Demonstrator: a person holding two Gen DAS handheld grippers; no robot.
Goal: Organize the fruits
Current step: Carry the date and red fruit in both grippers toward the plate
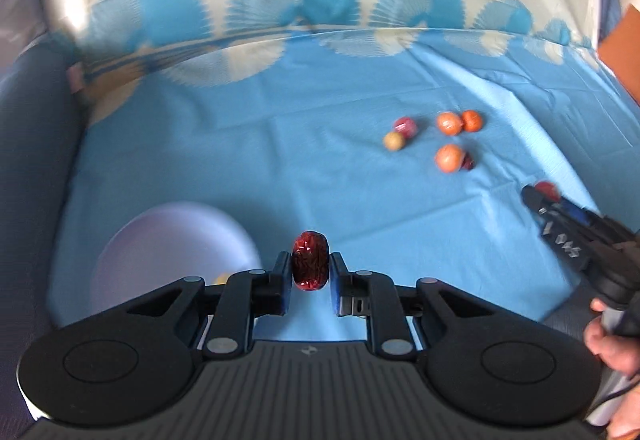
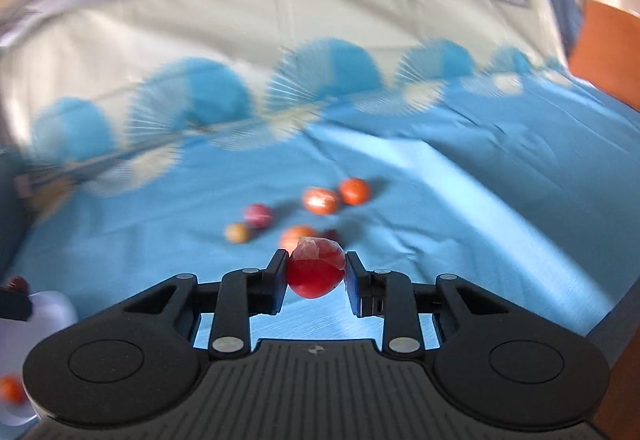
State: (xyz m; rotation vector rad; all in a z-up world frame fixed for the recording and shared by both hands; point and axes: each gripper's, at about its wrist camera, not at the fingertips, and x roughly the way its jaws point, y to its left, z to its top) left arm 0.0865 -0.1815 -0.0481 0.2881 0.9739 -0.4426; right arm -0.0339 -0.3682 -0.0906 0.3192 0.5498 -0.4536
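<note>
- Covering the whole work surface, the blue tablecloth [image 1: 280,159] carries everything; its far edge shows a fan pattern, and both views are smeared by motion blur there.
- Left gripper [image 1: 310,266]: its two fingers are clamped on a dark red wrinkled fruit [image 1: 309,261], probably a dried date, held clear of the cloth near the near edge.
- Right gripper [image 2: 316,268]: its fingers are closed on a smooth red round fruit [image 2: 316,270] with a scrap of clear wrapping on top; it is lifted off the cloth, just in front of the loose pile.
- White bowl [image 1: 172,264] sits at the near left corner of the cloth, just beside the left gripper. A yellowish item shows at its near rim, mostly hidden behind the gripper linkage.
- Loose fruits [image 1: 436,139] lie in a cluster toward the right side of the cloth: orange ones, a pinkish one, a tan one and a dark one tucked behind an orange one.
- Step in hand, as judged: the carry phase, with one fruit gripped in each tool and the pile not yet cleared.
- Next move, as judged: bring each fruit over its container and part the fingers only once it is above the rim.
- A second white container [image 2: 16,400] is cut off at the left edge of the right wrist view, holding an orange fruit; its shape cannot be determined.
</note>
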